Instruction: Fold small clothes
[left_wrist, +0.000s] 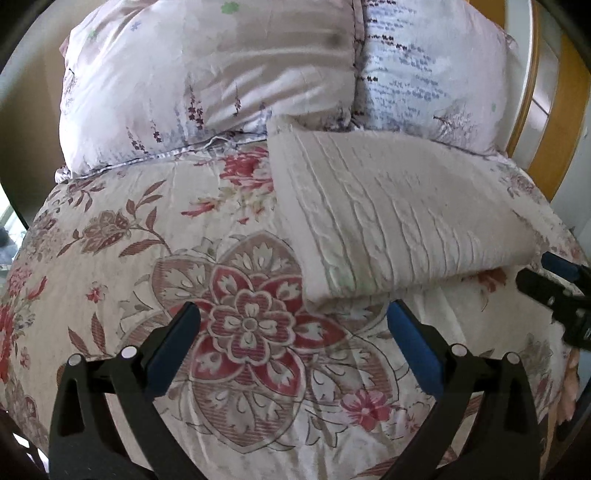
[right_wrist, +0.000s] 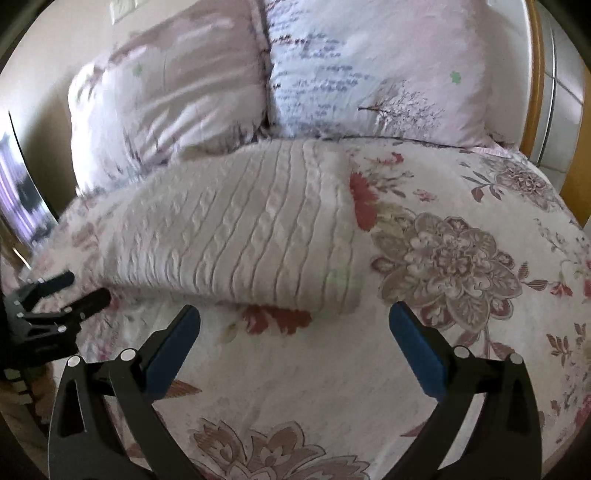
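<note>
A white cable-knit garment lies folded into a thick rectangle on the floral bedspread, just short of the pillows. My left gripper stands open above the bedspread, near the garment's front left corner, with nothing between its blue pads. The right wrist view shows the same garment ahead and to the left. My right gripper is open too, empty, just in front of the garment's near edge. Each gripper shows at the edge of the other's view: the right gripper and the left gripper, both apart from the knit.
Two pale printed pillows lean at the head of the bed behind the garment. A wooden headboard rises at the right. The bed's left edge drops off beside a wall.
</note>
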